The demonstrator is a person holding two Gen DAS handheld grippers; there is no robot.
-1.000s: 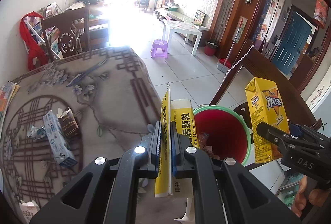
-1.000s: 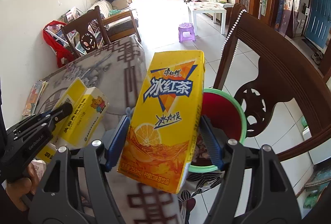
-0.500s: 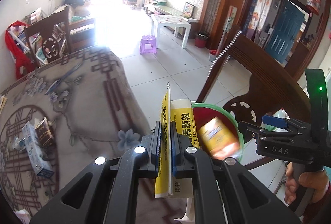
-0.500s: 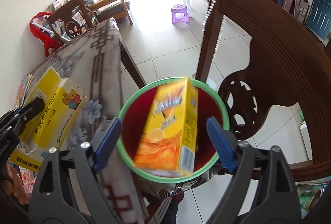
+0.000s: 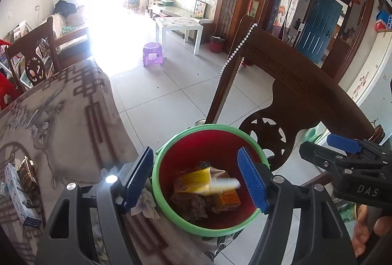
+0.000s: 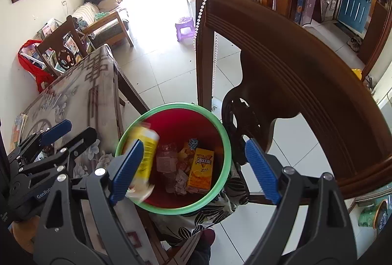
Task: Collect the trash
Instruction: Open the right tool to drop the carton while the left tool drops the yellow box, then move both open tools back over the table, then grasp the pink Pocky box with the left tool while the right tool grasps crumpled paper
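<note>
A red bin with a green rim [image 5: 171, 211] [image 6: 220, 181] stands beside the table. My left gripper [image 5: 196, 178] is open above it, and a blurred yellow box [image 5: 208, 185] [image 6: 144, 154] drops from it into the bin. My right gripper [image 6: 193, 169] is also open and empty over the bin. The orange tea carton [image 6: 201, 168] [image 5: 226, 198] lies inside the bin among crumpled wrappers. The right gripper shows at the right of the left wrist view [image 5: 328, 150]. The left gripper shows at the left of the right wrist view [image 6: 71, 132].
The table with a patterned cloth [image 5: 61, 118] [image 6: 78, 98] is to the left, with a blue-white carton [image 5: 19, 196] and a brown carton [image 5: 28, 173] on it. A dark wooden chair [image 5: 306, 93] [image 6: 294, 74] stands right behind the bin.
The right gripper let go of the orange tea carton, which fell into the bin. The left gripper has opened and released the yellow box over the bin.
</note>
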